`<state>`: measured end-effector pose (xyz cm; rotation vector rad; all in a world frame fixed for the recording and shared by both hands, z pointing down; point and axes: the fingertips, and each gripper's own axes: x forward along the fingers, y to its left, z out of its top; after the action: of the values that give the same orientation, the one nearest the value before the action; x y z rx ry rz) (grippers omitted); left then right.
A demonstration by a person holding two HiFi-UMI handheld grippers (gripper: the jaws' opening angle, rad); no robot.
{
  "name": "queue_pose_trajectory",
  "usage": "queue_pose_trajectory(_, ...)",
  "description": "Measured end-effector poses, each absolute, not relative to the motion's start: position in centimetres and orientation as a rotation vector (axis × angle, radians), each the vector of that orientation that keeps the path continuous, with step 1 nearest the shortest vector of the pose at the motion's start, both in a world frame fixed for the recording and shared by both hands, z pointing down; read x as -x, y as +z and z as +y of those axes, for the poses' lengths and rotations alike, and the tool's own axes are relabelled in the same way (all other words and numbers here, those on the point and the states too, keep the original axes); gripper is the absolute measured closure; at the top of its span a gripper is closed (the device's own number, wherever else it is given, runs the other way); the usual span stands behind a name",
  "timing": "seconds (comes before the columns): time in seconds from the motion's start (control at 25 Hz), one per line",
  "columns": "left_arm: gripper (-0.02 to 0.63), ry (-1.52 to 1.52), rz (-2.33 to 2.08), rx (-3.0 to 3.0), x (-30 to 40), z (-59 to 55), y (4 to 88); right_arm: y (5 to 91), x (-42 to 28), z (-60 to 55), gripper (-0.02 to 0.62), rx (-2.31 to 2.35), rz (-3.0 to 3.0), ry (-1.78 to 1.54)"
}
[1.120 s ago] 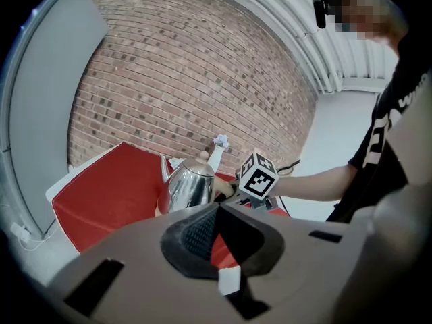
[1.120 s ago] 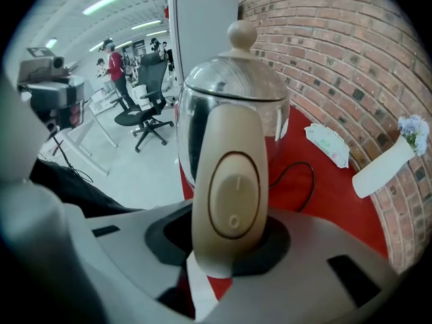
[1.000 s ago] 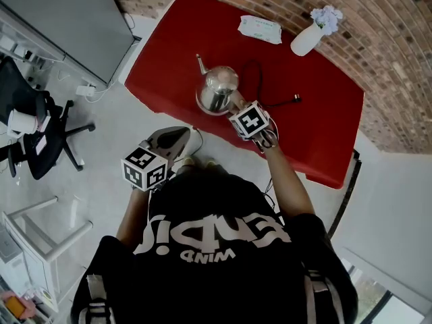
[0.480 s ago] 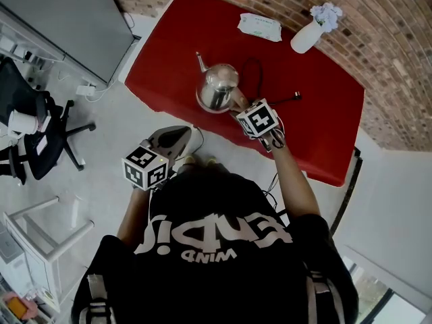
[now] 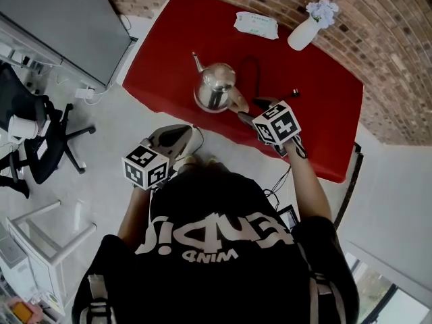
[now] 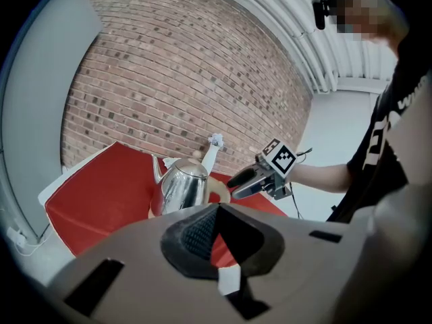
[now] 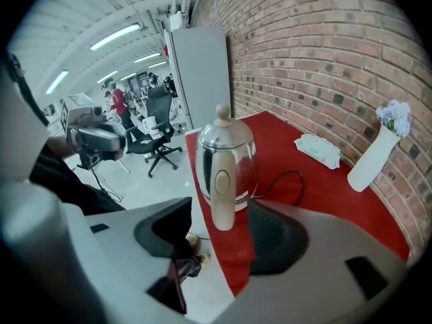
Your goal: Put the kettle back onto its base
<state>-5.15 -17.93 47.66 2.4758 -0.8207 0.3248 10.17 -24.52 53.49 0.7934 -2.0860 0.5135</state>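
The steel kettle (image 5: 216, 86) stands upright near the front edge of the red table (image 5: 317, 120), and a black cord (image 5: 252, 73) curls away behind it. The right gripper (image 5: 254, 110) is level with the kettle's pale handle (image 7: 223, 191) — jaws apart, handle in line between them, not clamped. The left gripper (image 6: 216, 211) hangs over the floor off the table's edge, jaws together on nothing. A white vase (image 5: 302, 36) stands at the far edge.

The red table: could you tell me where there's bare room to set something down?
Bare top lies left of the kettle, towards the table's left edge, and at the right end, between the vase and the near corner. The middle is crowded: kettle, cable, right gripper.
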Motion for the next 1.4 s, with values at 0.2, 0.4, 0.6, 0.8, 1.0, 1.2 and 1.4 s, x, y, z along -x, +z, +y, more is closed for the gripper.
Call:
queue_pose_trajectory(0.2,0.6,0.331,-0.799,-2.488,4.4,-18.0,47.4,48.4,-9.5,-22.9,0.452,-0.84,-2.263,0.478)
queue_pose_trajectory(0.4,0.6,0.338,-0.768,-2.502,3.0,-18.0,47.0,44.1,-9.7,-21.2,0.507,-0.932,-2.384,0.377)
queue_pose_trajectory(0.6,0.6,0.317,-0.743,-2.516,1.4,-18.0,46.2,43.2,-8.7,-18.6,0.559,-0.875,-2.489,0.26)
queue_pose_trajectory(0.8,0.6,0.295,-0.749,-2.534,-0.4,-17.9,44.9,42.1,-8.5,-17.1,0.574,-0.855,-2.666,0.317)
queue_pose_trajectory(1.0,0.6,0.302,-0.788,-2.534,-1.7,-17.5,44.4,42.2,-9.7,-16.7,0.574,-0.895,-2.719,0.406)
queue_pose_trajectory(1.2,0.6,0.261,-0.824,-2.523,-1.4,-17.1,43.7,43.4,-10.4,-16.5,0.574,-0.855,-2.711,0.463)
queue_pose_trajectory(1.4,0.6,0.259,-0.859,-2.51,-0.4,-16.0,43.8,44.0,-11.0,-15.8,0.574,-0.796,-2.691,0.505)
